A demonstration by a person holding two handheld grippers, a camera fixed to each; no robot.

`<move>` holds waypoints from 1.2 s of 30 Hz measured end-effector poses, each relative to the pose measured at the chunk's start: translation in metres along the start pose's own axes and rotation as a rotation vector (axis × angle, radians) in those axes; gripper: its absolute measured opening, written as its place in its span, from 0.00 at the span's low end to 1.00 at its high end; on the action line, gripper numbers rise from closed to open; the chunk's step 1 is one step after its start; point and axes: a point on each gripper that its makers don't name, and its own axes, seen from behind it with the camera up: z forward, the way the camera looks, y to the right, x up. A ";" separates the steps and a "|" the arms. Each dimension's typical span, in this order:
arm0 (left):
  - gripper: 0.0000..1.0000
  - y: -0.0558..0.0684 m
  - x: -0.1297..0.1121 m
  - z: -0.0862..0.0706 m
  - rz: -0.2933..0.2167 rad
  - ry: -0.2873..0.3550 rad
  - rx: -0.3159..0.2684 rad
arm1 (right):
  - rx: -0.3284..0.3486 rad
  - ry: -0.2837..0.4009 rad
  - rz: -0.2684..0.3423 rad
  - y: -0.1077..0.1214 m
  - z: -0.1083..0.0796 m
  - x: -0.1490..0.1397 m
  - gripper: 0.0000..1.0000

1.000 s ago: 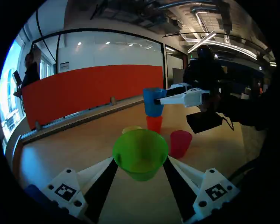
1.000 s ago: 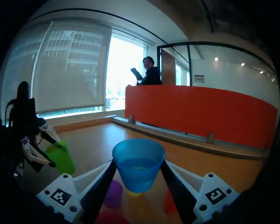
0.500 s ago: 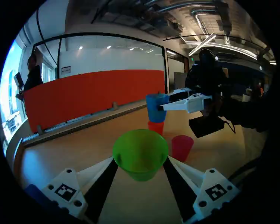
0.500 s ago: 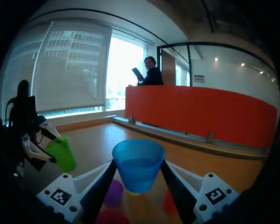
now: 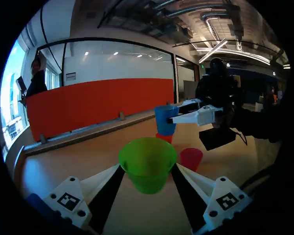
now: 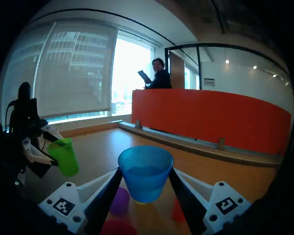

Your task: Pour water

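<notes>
Left gripper (image 5: pixel 147 169): both fingers pressed on the green cup (image 5: pixel 147 158), which is upright with its mouth toward you and looks dry inside.

Right gripper (image 6: pixel 145 178): clamped on the blue cup (image 6: pixel 145 172), upright, with water partway up.

Both cups hang in the air over the wooden desk (image 5: pixel 88 156), well apart from each other and well in from its far edge.

Step in hand, as I judge it, is closing up for the pour:
- Bring the blue rim over the green mouth before you tilt.
- Roll the right hand slowly and hold the green cup level.
- Mind the red cup (image 5: pixel 191 158), orange cup (image 5: pixel 165 138) and purple cup (image 6: pixel 118 200) standing on the desk below. A miss would likely land among them.

Writing: nothing legible.
- Black-and-white square markers (image 5: pixel 67 200) sit on the finger mounts.
- The wall notice (image 5: pixel 71 76) is too small to read.
</notes>
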 end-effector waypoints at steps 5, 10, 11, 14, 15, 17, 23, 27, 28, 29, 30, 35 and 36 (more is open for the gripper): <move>0.84 0.001 0.003 -0.001 -0.002 0.007 -0.002 | 0.001 0.000 -0.001 0.000 0.000 0.000 0.88; 0.84 0.002 0.008 -0.001 -0.004 0.022 -0.006 | 0.002 0.000 -0.001 -0.001 -0.001 0.001 0.88; 0.84 0.002 0.009 -0.001 -0.005 0.025 -0.005 | 0.002 0.000 -0.001 -0.001 -0.001 0.001 0.88; 0.84 0.001 0.013 -0.001 -0.010 0.036 0.002 | 0.003 0.001 -0.002 -0.002 -0.001 0.002 0.88; 0.84 0.000 0.015 -0.001 -0.011 0.040 0.005 | 0.004 0.002 -0.003 -0.002 -0.002 0.001 0.88; 0.84 0.000 0.016 -0.001 -0.015 0.044 0.010 | 0.004 0.000 -0.003 -0.002 -0.002 0.001 0.88; 0.84 0.000 0.017 -0.001 -0.025 0.044 0.013 | 0.003 -0.003 -0.008 -0.002 -0.004 0.000 0.88; 0.84 0.000 0.015 0.000 -0.024 0.037 0.009 | 0.003 -0.004 -0.010 -0.001 -0.005 0.000 0.88; 0.84 0.000 0.015 0.001 -0.023 0.035 0.009 | 0.004 -0.004 -0.011 -0.002 -0.005 0.001 0.88; 0.84 0.000 0.015 0.001 -0.022 0.034 0.009 | 0.005 -0.004 -0.012 -0.002 -0.005 0.001 0.88; 0.83 0.000 0.015 0.001 -0.022 0.032 0.008 | 0.006 -0.004 -0.014 -0.003 -0.005 0.002 0.88; 0.83 -0.001 0.014 0.003 -0.025 0.027 0.009 | 0.016 -0.004 -0.022 -0.007 -0.006 0.005 0.88; 0.83 -0.001 0.013 0.004 -0.026 0.026 0.009 | 0.019 -0.005 -0.024 -0.008 -0.007 0.006 0.88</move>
